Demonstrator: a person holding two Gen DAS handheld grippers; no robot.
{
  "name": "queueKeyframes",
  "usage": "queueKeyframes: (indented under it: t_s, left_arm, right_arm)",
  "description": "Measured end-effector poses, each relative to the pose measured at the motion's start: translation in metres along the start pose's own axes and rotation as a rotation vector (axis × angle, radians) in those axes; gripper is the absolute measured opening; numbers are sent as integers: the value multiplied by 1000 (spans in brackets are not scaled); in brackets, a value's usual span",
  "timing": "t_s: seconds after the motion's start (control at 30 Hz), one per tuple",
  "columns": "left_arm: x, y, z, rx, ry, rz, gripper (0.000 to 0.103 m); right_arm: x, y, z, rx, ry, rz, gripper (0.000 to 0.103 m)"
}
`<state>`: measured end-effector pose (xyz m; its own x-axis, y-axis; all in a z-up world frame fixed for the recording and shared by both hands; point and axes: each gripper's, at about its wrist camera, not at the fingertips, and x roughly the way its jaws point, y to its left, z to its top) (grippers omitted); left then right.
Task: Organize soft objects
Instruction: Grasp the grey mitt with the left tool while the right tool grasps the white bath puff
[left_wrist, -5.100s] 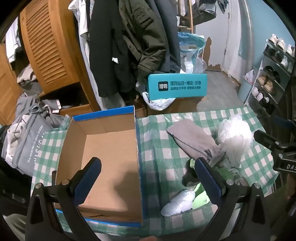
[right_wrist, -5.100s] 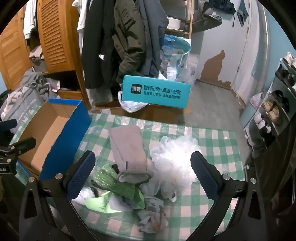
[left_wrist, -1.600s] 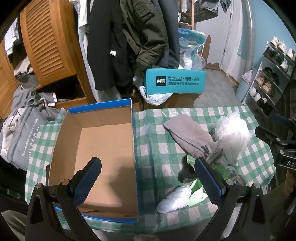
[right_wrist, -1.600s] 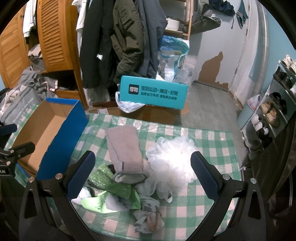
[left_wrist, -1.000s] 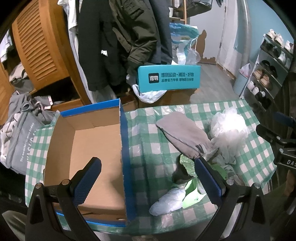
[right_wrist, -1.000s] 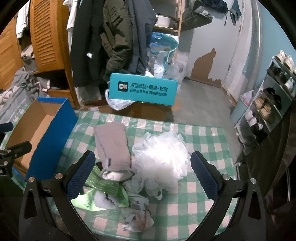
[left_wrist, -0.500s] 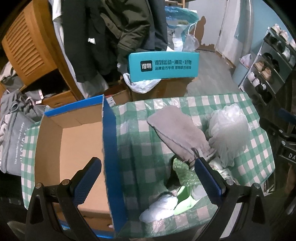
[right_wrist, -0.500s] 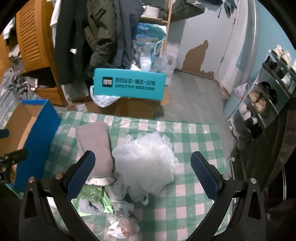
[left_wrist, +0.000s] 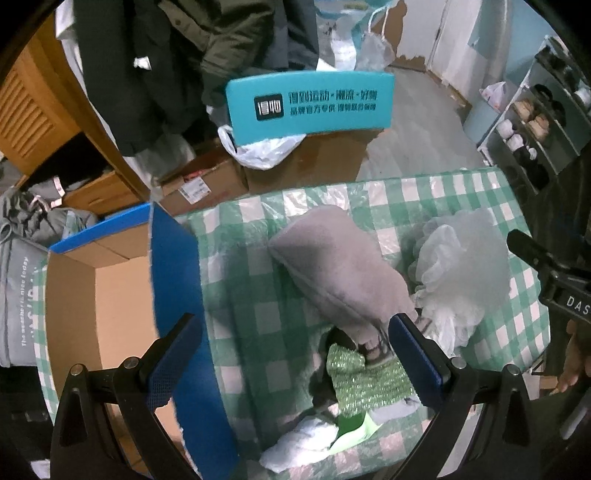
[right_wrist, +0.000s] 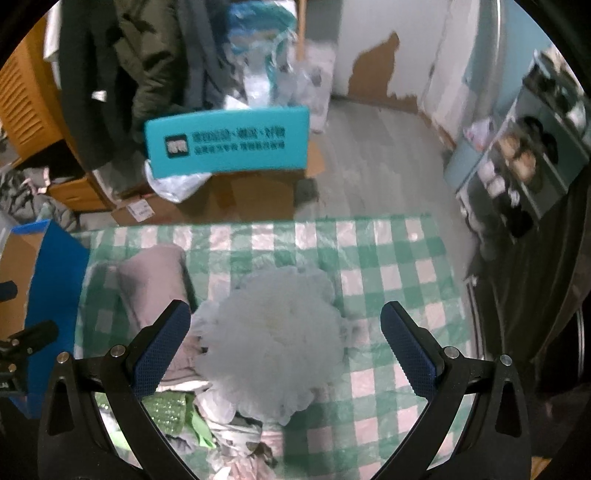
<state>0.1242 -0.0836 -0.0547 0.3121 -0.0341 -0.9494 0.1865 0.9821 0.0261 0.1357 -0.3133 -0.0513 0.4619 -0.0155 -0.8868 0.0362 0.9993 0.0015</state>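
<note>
- Jaws of the right gripper (right_wrist: 285, 334) stand wide apart and hold nothing, hanging above the white mesh puff (right_wrist: 275, 341), which lies between them in the right wrist view.
- Jaws of the left gripper (left_wrist: 291, 349) are also spread wide and empty, above the green sparkly cloth (left_wrist: 364, 374).
- Just left of the puff lies a grey folded cloth (left_wrist: 341, 275), its near end touching the green one.
- Crumpled white pieces (left_wrist: 301, 441) sit at the near edge.
- All rest on the bench under a green checked cover (right_wrist: 388, 258).
- At the bench's left stands an open blue cardboard box (left_wrist: 110, 295).
- Beyond, a teal box (left_wrist: 308, 105) sits on the floor.
</note>
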Motion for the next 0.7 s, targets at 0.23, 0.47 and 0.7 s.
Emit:
queueKeyframes:
  t_s: [0.23,0.47,0.7]
  left_arm:
    - [42,-5,11,-33,77,-10,102]
    - [73,-7,16,-102,146,-49,102]
    - [88,-20,18,-90,171,-56,102]
  right_arm:
    - [25,-1,-2,45,60,15,101]
    - [52,3,-9,20,117,5,101]
    - [89,-8,-25,75,236,60,101]
